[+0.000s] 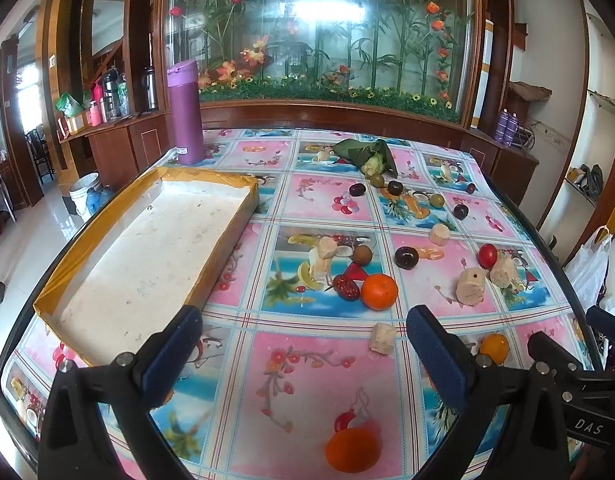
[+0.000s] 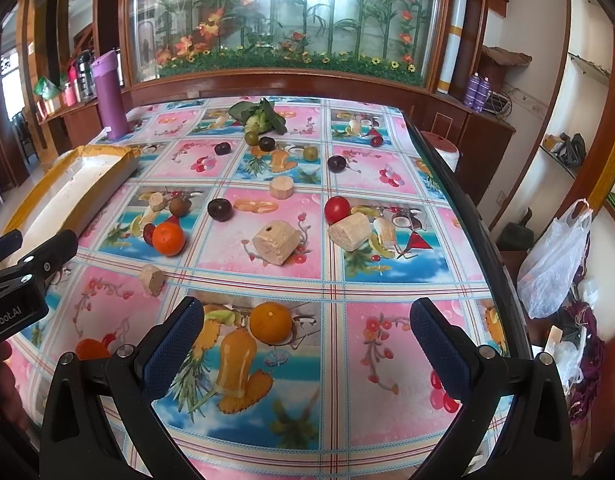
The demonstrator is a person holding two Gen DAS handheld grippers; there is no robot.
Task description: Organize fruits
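Fruits lie scattered on the patterned tablecloth. My left gripper (image 1: 303, 344) is open and empty above the table's near side; an orange (image 1: 352, 455) lies below it and another orange (image 1: 379, 291) just beyond. A shallow yellow-rimmed tray (image 1: 147, 248) with a white floor sits at the left, with nothing in it. My right gripper (image 2: 307, 336) is open and empty; an orange (image 2: 270, 323) lies between its fingers on the table. A red tomato (image 2: 337, 209), dark plums (image 2: 219, 209), and an orange (image 2: 168, 239) lie further out.
Several beige cut chunks (image 2: 276, 243) lie among the fruits. A leafy green vegetable (image 1: 367, 154) lies at the far side. A purple flask (image 1: 185, 112) stands at the far left corner. The table's right edge (image 2: 479, 216) drops to a plastic bag (image 2: 555, 264).
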